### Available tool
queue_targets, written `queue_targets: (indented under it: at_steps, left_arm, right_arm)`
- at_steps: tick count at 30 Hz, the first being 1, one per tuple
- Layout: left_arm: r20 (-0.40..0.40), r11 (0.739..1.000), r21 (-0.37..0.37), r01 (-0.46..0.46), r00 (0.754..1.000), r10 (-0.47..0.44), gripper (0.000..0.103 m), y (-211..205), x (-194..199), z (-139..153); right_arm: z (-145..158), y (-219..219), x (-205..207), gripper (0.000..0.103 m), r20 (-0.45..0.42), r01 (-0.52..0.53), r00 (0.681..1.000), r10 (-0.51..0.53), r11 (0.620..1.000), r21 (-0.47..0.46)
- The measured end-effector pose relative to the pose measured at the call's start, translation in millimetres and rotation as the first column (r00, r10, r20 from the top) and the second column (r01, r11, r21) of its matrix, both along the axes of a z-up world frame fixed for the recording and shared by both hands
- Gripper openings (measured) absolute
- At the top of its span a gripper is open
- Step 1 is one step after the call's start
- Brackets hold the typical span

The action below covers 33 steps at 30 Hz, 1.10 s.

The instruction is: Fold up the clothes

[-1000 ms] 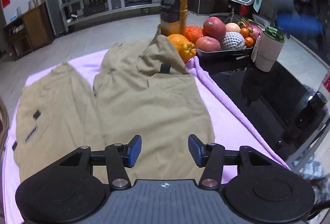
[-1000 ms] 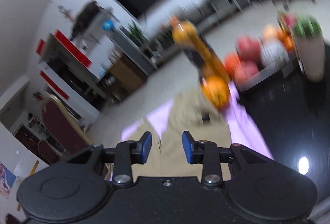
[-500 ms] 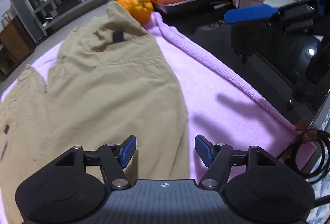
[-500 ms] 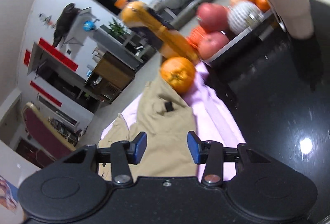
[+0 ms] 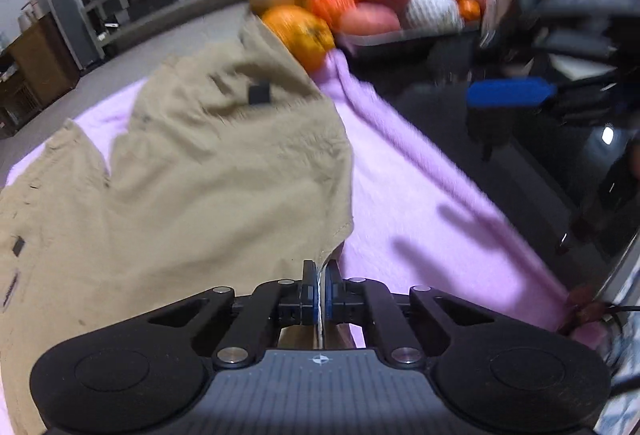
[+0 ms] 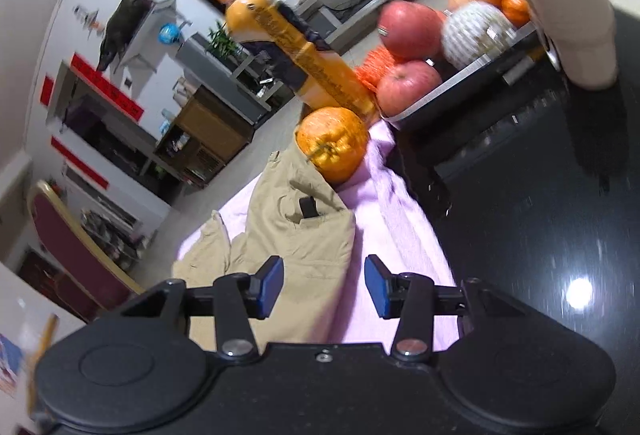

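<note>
Half a second earlier the left gripper [image 5: 320,289] stood open over the near hem; by this frame it had clamped onto that corner of the trousers [image 5: 192,171] and lifted it slightly off the towel [image 5: 420,195]. The khaki trousers lay spread on the pink towel over a dark table [image 6: 540,195], their far end touching an orange [image 6: 332,143]. The cloth looked light, soft and limp, likely to sag and drag unless held at two corners; the hem and waistband seemed the firmest places to pinch. The right gripper [image 6: 324,281] hovered above the towel's right side, jaws wide apart and holding nothing. A juice bottle [image 6: 288,47] and a fruit tray [image 6: 472,75] stood beyond, close enough to be snagged.
</note>
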<state>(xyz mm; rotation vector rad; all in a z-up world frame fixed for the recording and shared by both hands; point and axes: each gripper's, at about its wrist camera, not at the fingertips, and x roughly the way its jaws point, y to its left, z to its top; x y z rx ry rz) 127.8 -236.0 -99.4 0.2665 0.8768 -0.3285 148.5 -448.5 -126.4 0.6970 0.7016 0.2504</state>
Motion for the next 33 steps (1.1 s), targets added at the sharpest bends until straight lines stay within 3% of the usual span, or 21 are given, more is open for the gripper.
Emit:
queue_targets:
  at_steps: [5, 9, 12, 15, 16, 19, 20, 26, 30, 33]
  left_arm:
    - [0.032, 0.996, -0.084, -0.026, 0.999, 0.028, 0.004, 26.5, -5.2, 31.2]
    - [0.034, 0.991, -0.132, -0.038, 0.998, 0.043, 0.004, 45.7, -5.9, 42.8]
    - [0.018, 0.983, -0.178, -0.05, 0.998, 0.054, 0.004, 61.9, -3.6, 48.3]
    - [-0.004, 0.974, -0.22, -0.052, 0.999, 0.053, 0.003, 77.2, -3.5, 50.4]
    - [-0.01, 0.971, -0.233, -0.052, 0.999, 0.051, 0.003, 82.3, -3.8, 51.0]
    - [-0.016, 0.963, -0.266, -0.05, 0.999, 0.048, 0.002, 98.2, -7.5, 53.2]
    - [-0.019, 0.958, -0.282, -0.05, 0.999, 0.047, 0.001, 103.8, -7.9, 53.5]
    - [-0.054, 0.912, -0.395, -0.108, 0.994, 0.095, 0.001, 146.4, -3.3, 50.0]
    - [-0.074, 0.866, -0.474, -0.162, 0.987, 0.144, 0.0, 184.6, -4.1, 51.3]
    - [-0.08, 0.829, -0.512, -0.227, 0.973, 0.217, 0.0, 227.9, -10.4, 53.7]
  right_arm:
    - [14.7, 25.7, 47.7, 0.044, 0.012, -0.045, 0.999, 0.047, 0.991, -0.129]
    - [8.0, 53.3, 105.1, 0.043, -0.053, -0.089, 0.995, 0.081, 0.978, -0.189]
    - [-3.0, 68.4, 145.5, 0.043, -0.127, -0.104, 0.988, 0.083, 0.98, -0.169]
    - [-14.2, 77.2, 174.7, 0.043, -0.188, -0.07, 0.981, 0.052, 0.994, -0.089]
    - [-15.9, 81.5, 180.1, 0.041, -0.208, -0.043, 0.978, 0.025, 0.996, -0.084]
    - [-8.7, 99.5, 186.5, 0.002, -0.221, 0.025, 0.973, -0.061, 0.986, -0.162]
    - [-1.1, 108.7, 184.4, 0.003, -0.196, 0.038, 0.977, -0.082, 0.976, -0.216]
    - [49.6, 188.8, 175.0, 0.002, -0.026, 0.047, 0.997, -0.073, 0.833, -0.552]
    - [80.4, 263.6, 175.6, 0.002, 0.048, -0.002, 0.997, 0.052, 0.708, -0.706]
    - [92.4, 337.3, 175.2, 0.002, 0.081, -0.046, 0.981, 0.178, 0.612, -0.79]
